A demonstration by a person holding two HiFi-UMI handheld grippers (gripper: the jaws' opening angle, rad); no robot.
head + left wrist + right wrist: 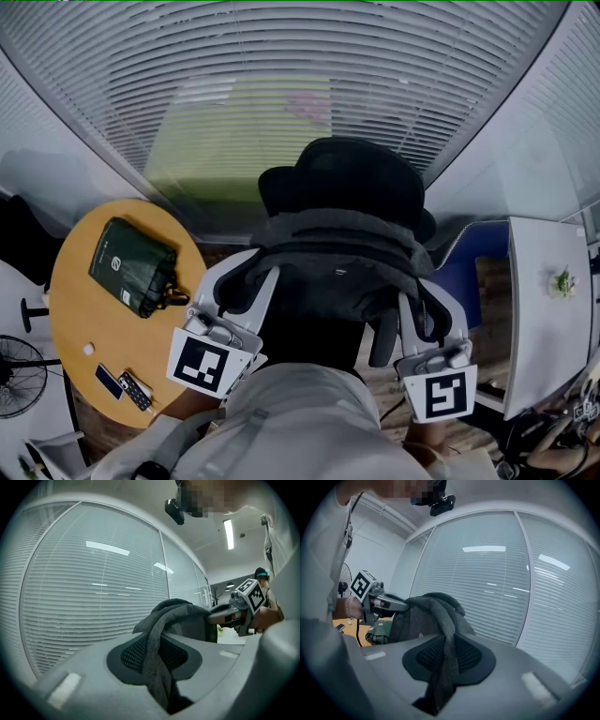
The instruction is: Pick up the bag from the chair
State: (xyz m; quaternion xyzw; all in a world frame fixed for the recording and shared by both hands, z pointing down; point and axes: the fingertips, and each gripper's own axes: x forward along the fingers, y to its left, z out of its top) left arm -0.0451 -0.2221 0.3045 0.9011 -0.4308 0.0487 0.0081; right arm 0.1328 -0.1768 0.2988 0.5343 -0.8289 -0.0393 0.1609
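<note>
Head view, left tool (242,281) and right tool (429,305) each clamped on grey bag (337,253), its bottom hidden behind shirt (309,422)

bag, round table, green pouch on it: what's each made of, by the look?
The bag: soft fabric, matte dark grey, maybe felt or knit; it drapes and bunches in folds. The round table: wood or wood-look laminate, smooth orange-tan top; which one isn't clear. The green pouch: probably synthetic cloth, dull, slightly creased.

The head view looks steeply down on the bag (342,239); each gripper view faces it close up from opposite sides.
</note>
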